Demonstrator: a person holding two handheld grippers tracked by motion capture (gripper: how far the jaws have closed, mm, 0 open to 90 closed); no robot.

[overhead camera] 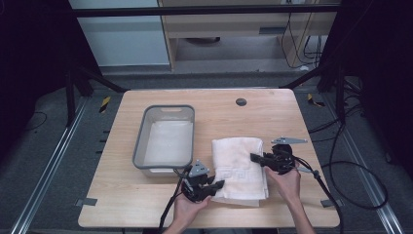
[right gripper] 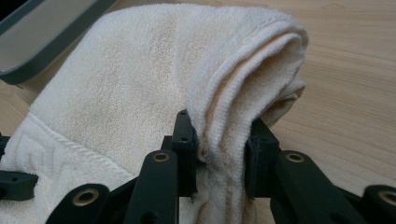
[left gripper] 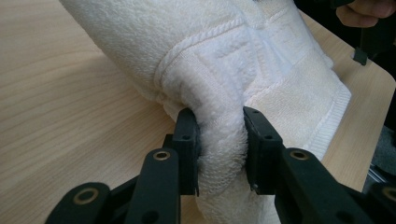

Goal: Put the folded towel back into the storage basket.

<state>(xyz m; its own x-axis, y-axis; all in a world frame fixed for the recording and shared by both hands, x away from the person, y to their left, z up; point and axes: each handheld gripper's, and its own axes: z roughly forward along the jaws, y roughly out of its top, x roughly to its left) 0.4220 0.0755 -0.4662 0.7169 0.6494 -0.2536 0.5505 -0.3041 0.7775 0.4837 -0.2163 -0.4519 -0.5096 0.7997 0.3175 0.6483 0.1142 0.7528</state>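
Note:
A folded white towel lies on the wooden table, right of centre near the front. My left gripper is shut on the towel's near left edge; in the left gripper view the towel bunches between the two jaws, midway between them my left gripper. My right gripper is shut on the towel's right edge. In the right gripper view the layered fold of the towel is pinched in my right gripper.
A grey plastic bin stands just left of the towel, its corner showing in the right gripper view. A dark round grommet sits near the table's far edge. Cables trail off to the right of the table.

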